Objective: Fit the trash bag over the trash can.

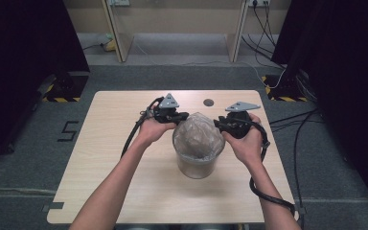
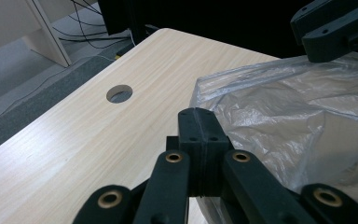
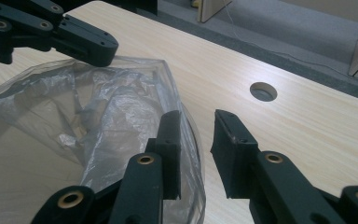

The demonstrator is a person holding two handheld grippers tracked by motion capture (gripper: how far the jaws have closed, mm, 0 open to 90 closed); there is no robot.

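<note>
**High view: two grippers at the rim of a bagged bin**

High view shows a small bin (image 1: 195, 165) mid-table, lined with a clear plastic bag (image 1: 199, 134) that billows above its rim. The left gripper (image 2: 199, 122) has its jaws pressed flat together against the bag's edge; whether film is pinched I cannot tell. The right gripper (image 3: 197, 140) stands part open, one jaw inside the bag's rim, one outside. Bare wooden table (image 1: 115, 158) lies all around, with a cable hole (image 1: 208, 102) behind.
</note>
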